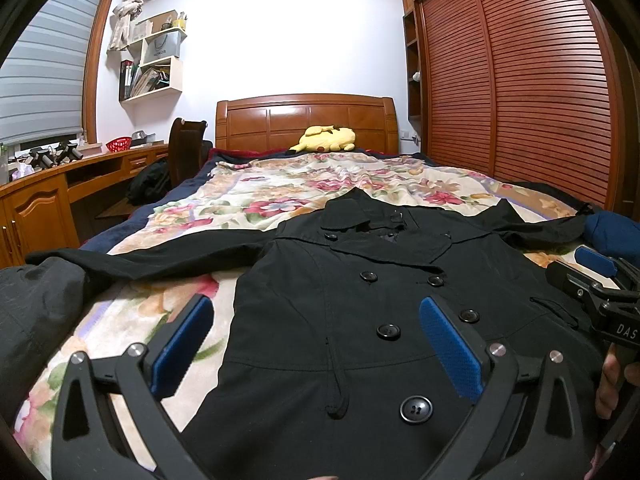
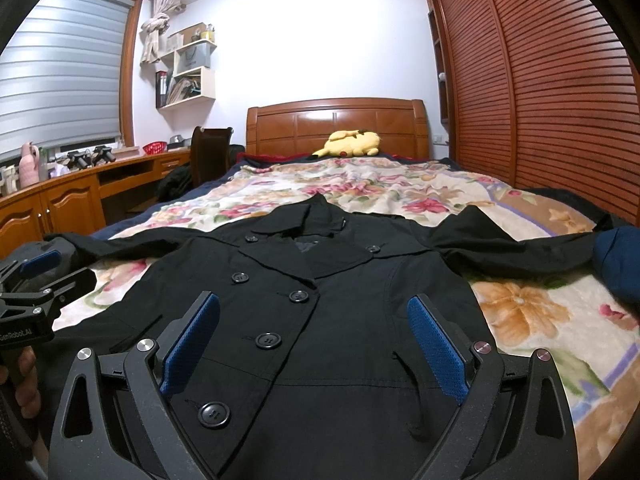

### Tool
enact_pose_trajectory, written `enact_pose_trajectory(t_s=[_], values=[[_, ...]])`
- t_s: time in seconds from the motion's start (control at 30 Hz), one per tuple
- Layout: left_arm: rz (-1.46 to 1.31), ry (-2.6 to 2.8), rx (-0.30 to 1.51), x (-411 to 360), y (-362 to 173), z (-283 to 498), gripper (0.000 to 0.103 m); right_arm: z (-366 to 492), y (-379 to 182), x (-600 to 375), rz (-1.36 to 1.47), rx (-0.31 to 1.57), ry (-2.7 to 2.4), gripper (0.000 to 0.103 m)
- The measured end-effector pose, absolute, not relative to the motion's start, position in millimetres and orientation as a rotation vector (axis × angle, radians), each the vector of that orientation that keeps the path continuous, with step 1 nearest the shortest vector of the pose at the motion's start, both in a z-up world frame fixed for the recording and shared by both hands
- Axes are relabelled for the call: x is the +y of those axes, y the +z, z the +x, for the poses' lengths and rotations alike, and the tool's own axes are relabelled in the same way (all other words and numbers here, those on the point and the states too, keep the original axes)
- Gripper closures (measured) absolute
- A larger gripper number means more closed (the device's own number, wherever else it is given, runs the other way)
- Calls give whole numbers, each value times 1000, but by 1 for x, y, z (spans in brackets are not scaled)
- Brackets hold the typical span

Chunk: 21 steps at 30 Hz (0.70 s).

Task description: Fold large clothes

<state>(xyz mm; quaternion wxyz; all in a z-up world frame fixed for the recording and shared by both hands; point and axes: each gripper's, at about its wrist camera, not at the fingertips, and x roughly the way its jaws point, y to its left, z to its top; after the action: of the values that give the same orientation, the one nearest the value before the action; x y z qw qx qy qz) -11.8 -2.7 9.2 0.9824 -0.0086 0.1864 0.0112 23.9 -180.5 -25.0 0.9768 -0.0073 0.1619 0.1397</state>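
Observation:
A black double-breasted coat lies flat, front up, on the floral bedspread, collar toward the headboard, sleeves spread left and right. It also shows in the right wrist view. My left gripper is open and empty above the coat's lower left front. My right gripper is open and empty above the coat's lower right front. Each gripper shows at the edge of the other's view: the right one, the left one.
A yellow plush toy lies by the wooden headboard. A desk and chair stand left of the bed. A slatted wardrobe runs along the right. A dark blue cloth lies by the right sleeve.

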Motion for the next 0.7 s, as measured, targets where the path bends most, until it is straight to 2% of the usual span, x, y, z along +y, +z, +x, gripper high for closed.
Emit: enact_pose_trajectory(t_s=[0.7], values=[[-16,23,372,-3,9,-13,0,23,-24,-181,-13,325,282,6]])
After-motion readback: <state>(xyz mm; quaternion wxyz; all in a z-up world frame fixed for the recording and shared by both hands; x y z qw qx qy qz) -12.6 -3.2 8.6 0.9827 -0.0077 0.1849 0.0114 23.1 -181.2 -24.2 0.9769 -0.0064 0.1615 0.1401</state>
